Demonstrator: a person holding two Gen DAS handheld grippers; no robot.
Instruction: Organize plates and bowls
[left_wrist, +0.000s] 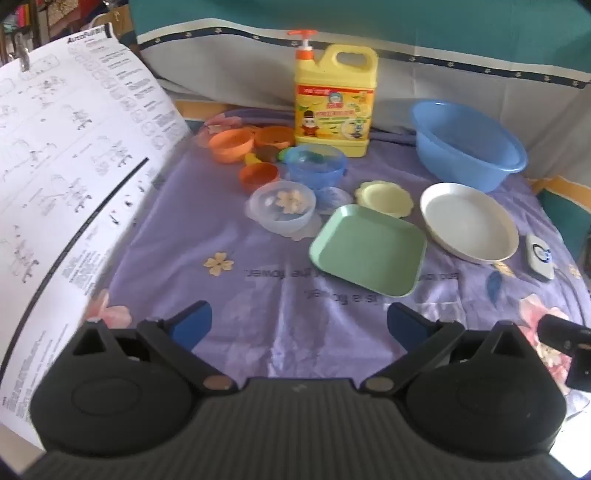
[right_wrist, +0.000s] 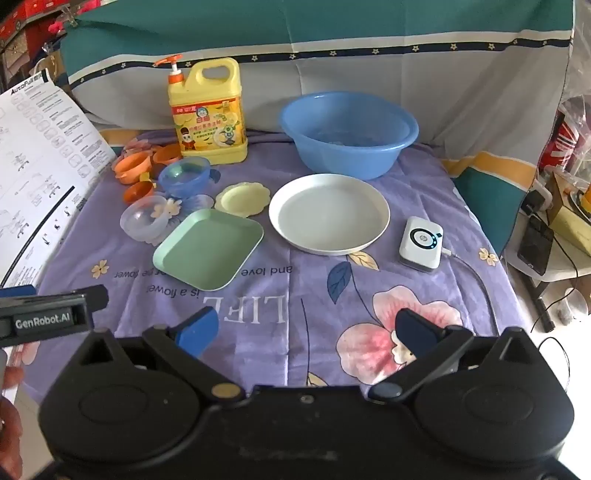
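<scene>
On the purple flowered cloth lie a green square plate (left_wrist: 367, 248) (right_wrist: 208, 248), a white round plate (left_wrist: 469, 221) (right_wrist: 328, 214), a small yellow scalloped plate (left_wrist: 384, 196) (right_wrist: 242, 198), a clear bowl (left_wrist: 282, 206) (right_wrist: 144, 221), a blue bowl (left_wrist: 317, 166) (right_wrist: 184, 175) and orange bowls (left_wrist: 232, 144) (right_wrist: 132, 166). My left gripper (left_wrist: 299, 323) is open and empty, near the table's front edge. My right gripper (right_wrist: 306, 328) is open and empty, short of the plates. The left gripper's body shows at the left of the right wrist view (right_wrist: 48, 317).
A yellow detergent jug (left_wrist: 334, 103) (right_wrist: 207, 114) and a large blue basin (left_wrist: 467, 142) (right_wrist: 349, 133) stand at the back. A white device with a cable (right_wrist: 421, 243) lies right of the white plate. A printed paper sheet (left_wrist: 66, 166) hangs at the left.
</scene>
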